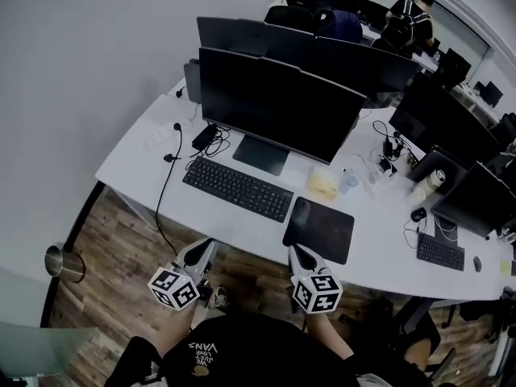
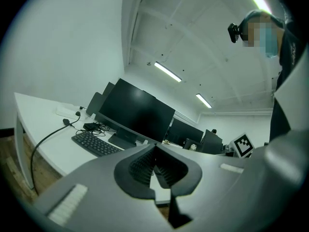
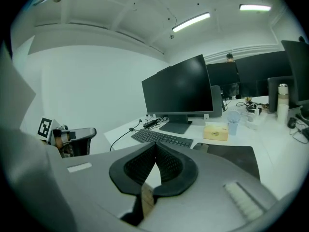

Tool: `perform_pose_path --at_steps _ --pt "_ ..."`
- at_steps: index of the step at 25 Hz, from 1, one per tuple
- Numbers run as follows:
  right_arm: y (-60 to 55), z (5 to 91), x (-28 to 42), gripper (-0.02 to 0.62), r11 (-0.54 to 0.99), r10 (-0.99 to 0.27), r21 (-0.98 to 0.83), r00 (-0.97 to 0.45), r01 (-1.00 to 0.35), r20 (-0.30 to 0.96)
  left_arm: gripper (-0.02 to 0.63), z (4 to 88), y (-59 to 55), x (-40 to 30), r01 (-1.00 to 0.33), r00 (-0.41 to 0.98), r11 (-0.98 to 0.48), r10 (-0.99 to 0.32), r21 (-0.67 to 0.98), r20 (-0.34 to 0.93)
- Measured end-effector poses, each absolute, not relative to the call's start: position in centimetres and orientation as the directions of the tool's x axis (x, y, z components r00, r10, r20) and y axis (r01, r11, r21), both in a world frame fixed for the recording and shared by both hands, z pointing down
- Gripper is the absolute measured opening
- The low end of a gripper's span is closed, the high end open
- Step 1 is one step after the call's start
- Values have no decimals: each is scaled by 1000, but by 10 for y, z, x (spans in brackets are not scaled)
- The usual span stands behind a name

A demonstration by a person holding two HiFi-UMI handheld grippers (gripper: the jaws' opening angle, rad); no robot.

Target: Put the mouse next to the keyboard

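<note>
Office room with a long white table (image 1: 242,226) and a wood-plank floor (image 1: 121,248) on the near side.

- Both hand-held grippers are held low and close to the person's body, short of the near table edge, noses aimed at the table.
- The left hand-held gripper (image 1: 205,248) is over the floor, near side of the keyboard (image 1: 237,189). Its jaws are closed tip to tip, with nothing between them (image 2: 154,148).
- The right hand-held gripper (image 1: 299,253) is just near of the black mouse pad (image 1: 322,234). Its jaws are also closed and empty (image 3: 155,147).
- The keyboard lies in front of the big dark monitor (image 1: 274,103), and the pad is to its right.
- A small dark rounded thing sits at the pad's far left corner, beside the keyboard's right end. It reads as the mouse (image 3: 200,147), but is too small to be sure.
- That spot is on the table, far of the right hand-held gripper and well apart from both; neither touches it.
- A corded mouse (image 1: 418,214) lies far right by a second keyboard (image 1: 440,251).
</note>
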State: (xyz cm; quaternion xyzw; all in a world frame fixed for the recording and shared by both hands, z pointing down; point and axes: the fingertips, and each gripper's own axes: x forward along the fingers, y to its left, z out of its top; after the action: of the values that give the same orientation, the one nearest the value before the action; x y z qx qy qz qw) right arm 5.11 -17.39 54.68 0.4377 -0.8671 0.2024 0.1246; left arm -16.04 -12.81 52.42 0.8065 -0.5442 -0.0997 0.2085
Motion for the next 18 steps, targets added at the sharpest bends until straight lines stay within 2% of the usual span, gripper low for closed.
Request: perform_pose_path --at_steps 8,18 --pt "-141 563 80 3 585 -643 -263 -636 -768 427 2 535 -83 -111 -871 357 -284 -927 400 119" --pt "-111 578 95 3 613 -606 -268 -661 -743 444 2 543 -41 -86 -885 330 -254 -934 390 141"
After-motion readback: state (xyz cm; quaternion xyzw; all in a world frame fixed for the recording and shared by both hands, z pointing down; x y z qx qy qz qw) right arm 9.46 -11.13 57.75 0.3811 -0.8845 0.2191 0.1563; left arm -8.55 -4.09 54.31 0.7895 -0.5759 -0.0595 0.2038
